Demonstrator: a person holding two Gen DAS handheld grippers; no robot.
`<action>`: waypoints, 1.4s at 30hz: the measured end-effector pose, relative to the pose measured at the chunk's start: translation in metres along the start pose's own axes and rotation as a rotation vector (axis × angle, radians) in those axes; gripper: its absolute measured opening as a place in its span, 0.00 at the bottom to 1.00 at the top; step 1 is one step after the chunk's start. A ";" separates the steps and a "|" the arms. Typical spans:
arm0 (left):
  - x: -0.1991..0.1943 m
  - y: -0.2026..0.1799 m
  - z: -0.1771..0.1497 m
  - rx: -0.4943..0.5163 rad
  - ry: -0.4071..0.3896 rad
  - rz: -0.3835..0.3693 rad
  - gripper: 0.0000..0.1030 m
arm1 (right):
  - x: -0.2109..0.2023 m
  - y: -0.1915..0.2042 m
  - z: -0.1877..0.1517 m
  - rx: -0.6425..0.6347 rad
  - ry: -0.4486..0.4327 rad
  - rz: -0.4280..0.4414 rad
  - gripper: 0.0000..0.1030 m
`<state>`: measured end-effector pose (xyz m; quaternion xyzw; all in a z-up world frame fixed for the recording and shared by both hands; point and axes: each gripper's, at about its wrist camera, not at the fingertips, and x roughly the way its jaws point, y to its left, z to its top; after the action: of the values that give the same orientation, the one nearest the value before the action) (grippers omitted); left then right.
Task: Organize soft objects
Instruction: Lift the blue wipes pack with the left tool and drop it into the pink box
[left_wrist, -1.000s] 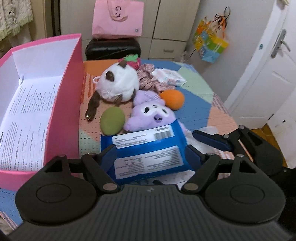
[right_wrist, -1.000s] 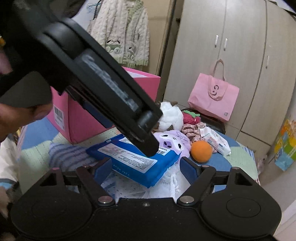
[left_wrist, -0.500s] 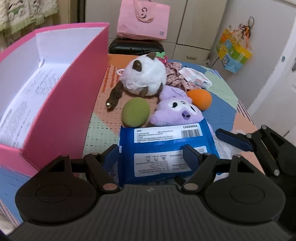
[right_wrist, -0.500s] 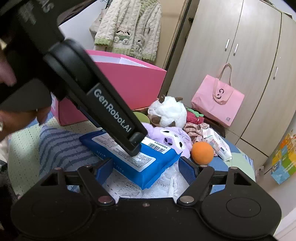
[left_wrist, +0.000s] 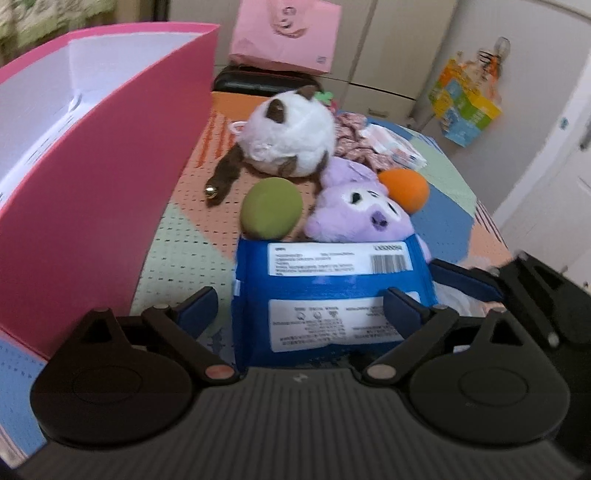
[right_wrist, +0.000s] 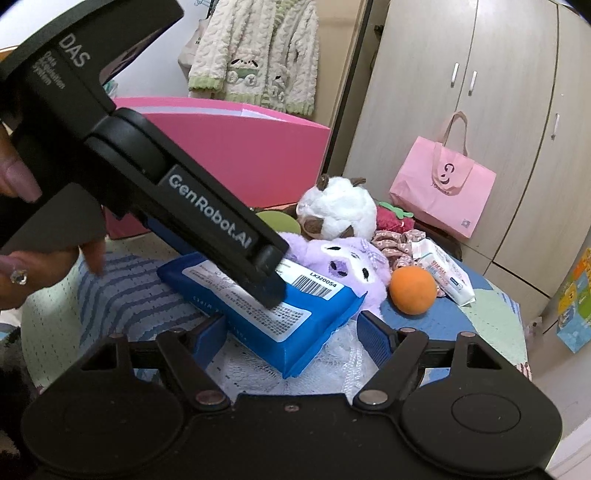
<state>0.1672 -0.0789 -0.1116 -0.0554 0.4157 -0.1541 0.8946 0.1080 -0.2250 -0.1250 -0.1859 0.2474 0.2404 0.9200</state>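
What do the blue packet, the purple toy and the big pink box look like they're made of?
Blue packet: thin plastic film, slightly glossy, judging by its creases and stuck-on printed labels. Purple toy: plush fabric, fuzzy and matte, with stitched eyes. Pink box: probably coated cardboard, as its thin stiff walls show smooth pink outside and white inside.

black plastic left gripper (right_wrist: 273, 284), white "genrobot.ai" lettering, blue pads, metal pivot screws; gem ring on hand (right_wrist: 40, 266).
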 end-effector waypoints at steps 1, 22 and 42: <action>0.000 0.000 -0.001 0.007 -0.005 -0.011 0.93 | 0.001 -0.001 0.001 0.000 0.008 0.009 0.77; -0.047 -0.015 -0.003 0.133 -0.020 -0.053 0.79 | -0.026 0.020 0.026 -0.038 -0.009 -0.022 0.54; -0.142 0.021 -0.033 0.149 -0.025 -0.069 0.78 | -0.081 0.087 0.064 -0.118 0.005 0.023 0.54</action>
<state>0.0610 -0.0129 -0.0347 -0.0048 0.3896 -0.2146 0.8956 0.0229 -0.1529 -0.0482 -0.2378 0.2371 0.2646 0.9040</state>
